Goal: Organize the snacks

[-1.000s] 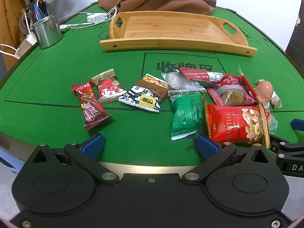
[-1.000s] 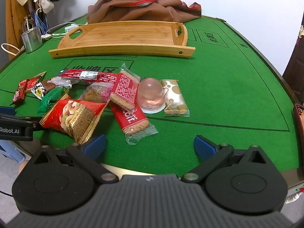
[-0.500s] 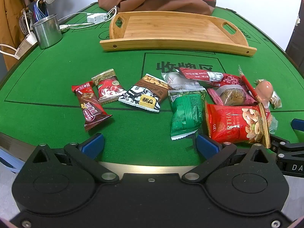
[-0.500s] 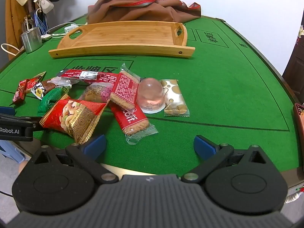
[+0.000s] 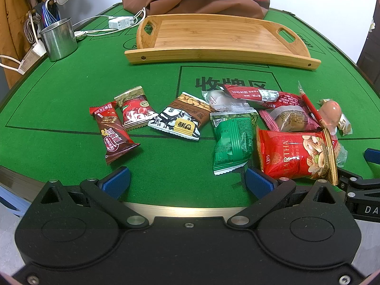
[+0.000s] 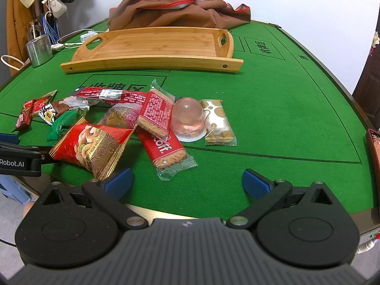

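Snack packets scattered on green felt table [image 5: 59, 95], near front edge, in loose row. Left group: dark red chocolate bar [image 5: 114, 131], cherry candy packet [image 5: 135, 110], brown-white peanut packet [image 5: 181, 118]. Middle: green packet [image 5: 231, 140], red Martha nut bag [image 5: 296, 155], long red stick packet [image 6: 106, 94]. Right: two Biscoff biscuits [image 6: 163, 147], stacked crosswise; pink jelly cup [image 6: 188, 121]; gold-dotted wafer [image 6: 217, 123] touching cup. Bamboo tray [image 5: 220, 57] behind, bare. Left gripper [image 5: 187, 178] jaws wide, holding nothing; right gripper [image 6: 187, 180] same. No change versus earlier frames: snacks, both grippers unmoved.
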### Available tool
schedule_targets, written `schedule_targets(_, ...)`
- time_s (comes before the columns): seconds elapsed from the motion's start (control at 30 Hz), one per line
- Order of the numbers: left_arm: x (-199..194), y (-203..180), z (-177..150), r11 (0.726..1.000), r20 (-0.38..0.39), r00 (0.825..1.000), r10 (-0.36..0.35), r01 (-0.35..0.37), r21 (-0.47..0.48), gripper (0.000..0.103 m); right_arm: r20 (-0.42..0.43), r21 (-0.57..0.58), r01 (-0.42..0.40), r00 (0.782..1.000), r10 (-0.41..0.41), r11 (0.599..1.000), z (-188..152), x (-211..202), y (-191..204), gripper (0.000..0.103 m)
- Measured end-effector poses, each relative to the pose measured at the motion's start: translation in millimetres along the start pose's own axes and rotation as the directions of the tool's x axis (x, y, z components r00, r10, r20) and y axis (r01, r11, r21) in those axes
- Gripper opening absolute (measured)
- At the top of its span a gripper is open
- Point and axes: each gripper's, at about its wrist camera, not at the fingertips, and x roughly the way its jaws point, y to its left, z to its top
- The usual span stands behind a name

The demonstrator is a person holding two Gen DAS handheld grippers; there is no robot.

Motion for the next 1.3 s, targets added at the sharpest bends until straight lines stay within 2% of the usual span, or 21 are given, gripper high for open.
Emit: schedule_targets(1.3, 0.0, 0.0, 0.0, 1.000, 0.002, 1.000, 0.000, 0.000, 0.001, 0.103, 0.040, -0.027, -0.014, 0.999, 0.016, 1.000, -4.9, -2.3, -1.9, 0.103)
